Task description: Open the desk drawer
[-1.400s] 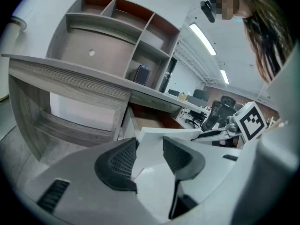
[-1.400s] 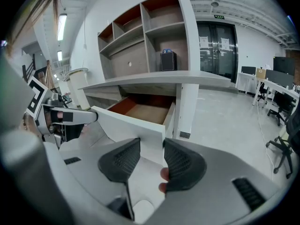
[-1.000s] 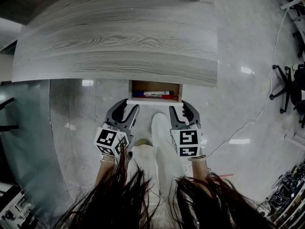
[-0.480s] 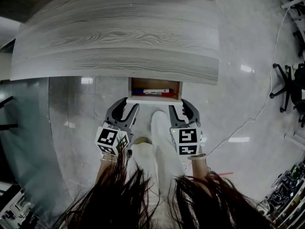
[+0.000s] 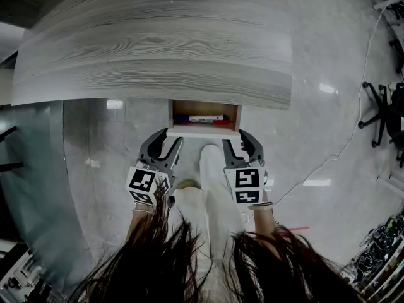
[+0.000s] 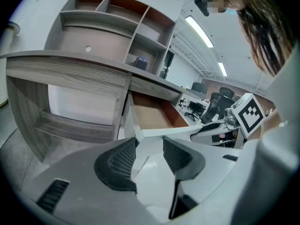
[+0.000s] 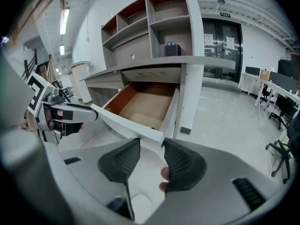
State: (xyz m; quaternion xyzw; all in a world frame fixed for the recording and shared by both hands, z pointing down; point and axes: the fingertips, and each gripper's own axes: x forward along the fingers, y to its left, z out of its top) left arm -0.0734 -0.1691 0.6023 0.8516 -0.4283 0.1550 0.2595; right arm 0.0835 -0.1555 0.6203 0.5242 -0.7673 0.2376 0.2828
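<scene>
Head view | drawer (image 5: 203,131) open | left gripper (image 5: 172,137), right gripper (image 5: 233,137) jaws apart

In the head view we see only the front end of the drawer (image 5: 203,131); the desk (image 5: 158,49) covers the rest and is itself cut by the top edge. The red and blue things (image 5: 201,119) inside are too small for us to name, as is the dark thing (image 7: 172,49) in the shelves (image 7: 154,20).
</scene>
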